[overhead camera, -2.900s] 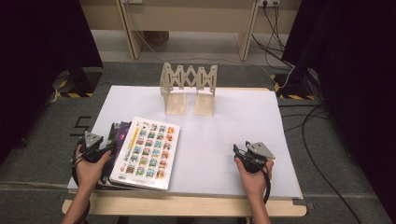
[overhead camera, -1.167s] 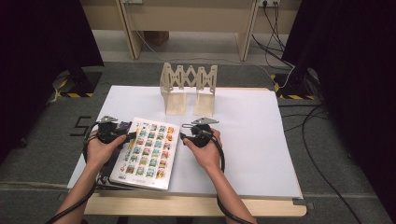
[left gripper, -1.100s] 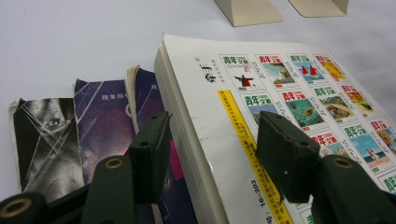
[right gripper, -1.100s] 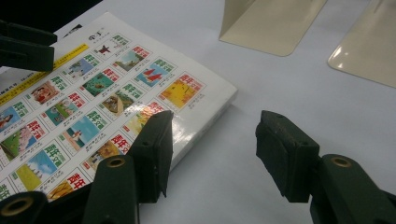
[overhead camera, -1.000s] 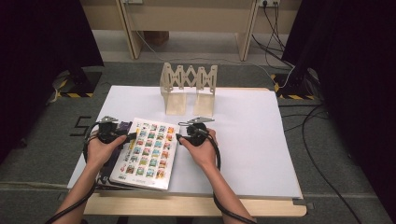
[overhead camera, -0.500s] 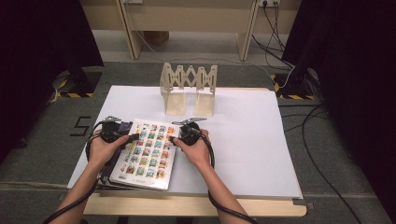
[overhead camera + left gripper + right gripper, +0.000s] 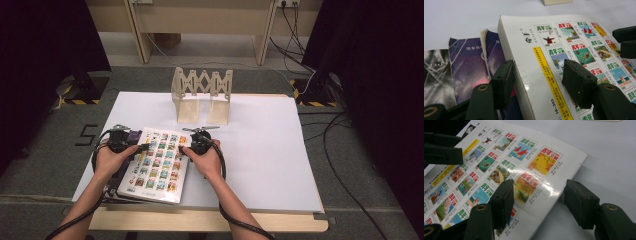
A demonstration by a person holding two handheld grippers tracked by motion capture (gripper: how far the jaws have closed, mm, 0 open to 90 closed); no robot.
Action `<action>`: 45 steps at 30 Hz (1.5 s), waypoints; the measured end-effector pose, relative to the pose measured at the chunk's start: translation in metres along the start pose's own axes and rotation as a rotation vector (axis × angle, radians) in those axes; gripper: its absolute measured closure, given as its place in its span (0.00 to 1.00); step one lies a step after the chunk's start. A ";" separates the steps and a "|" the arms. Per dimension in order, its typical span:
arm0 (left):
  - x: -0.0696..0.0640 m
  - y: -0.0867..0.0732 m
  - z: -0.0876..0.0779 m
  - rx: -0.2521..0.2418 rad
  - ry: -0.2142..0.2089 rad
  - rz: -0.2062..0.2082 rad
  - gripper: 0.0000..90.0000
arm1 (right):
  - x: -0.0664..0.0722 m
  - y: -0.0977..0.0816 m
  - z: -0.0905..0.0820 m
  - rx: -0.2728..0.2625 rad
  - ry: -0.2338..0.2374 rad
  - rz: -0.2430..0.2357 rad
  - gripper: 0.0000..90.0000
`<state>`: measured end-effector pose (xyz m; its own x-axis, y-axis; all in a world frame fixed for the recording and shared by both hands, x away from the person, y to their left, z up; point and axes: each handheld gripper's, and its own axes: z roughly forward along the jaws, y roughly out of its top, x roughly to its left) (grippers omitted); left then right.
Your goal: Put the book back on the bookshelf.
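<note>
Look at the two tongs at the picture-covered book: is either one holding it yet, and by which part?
Nothing is held yet. The left tongs straddle the book at its spine edge, the right tongs its opposite edge, both open.

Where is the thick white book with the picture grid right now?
In the high view the white book lies at the table's near left, on top of darker purple books, between the left claw and right claw, both open at its edges.

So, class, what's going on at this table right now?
A person holds a gripper in each hand over a white-covered book that lies flat on darker books on the table. The left gripper straddles the book's spine edge, the right gripper its opposite edge. Both sets of fingers are open; nothing is lifted yet. A wooden book rack stands behind.
</note>
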<state>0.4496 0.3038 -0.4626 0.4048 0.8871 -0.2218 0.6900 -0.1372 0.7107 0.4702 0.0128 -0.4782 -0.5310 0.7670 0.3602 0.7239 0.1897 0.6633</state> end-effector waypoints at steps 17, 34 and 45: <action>0.005 -0.002 -0.003 -0.017 0.045 0.023 0.51 | 0.010 0.002 0.002 -0.025 -0.019 0.036 0.57; 0.005 -0.006 -0.003 -0.044 0.047 0.020 0.52 | -0.023 0.026 0.024 0.011 0.075 0.175 0.44; 0.004 -0.007 -0.002 -0.049 0.058 0.024 0.52 | -0.029 0.029 0.032 0.023 0.114 0.233 0.38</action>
<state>0.4451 0.3089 -0.4664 0.3844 0.9081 -0.1663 0.6498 -0.1382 0.7474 0.5205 0.0156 -0.4902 -0.3940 0.7176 0.5743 0.8418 0.0308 0.5390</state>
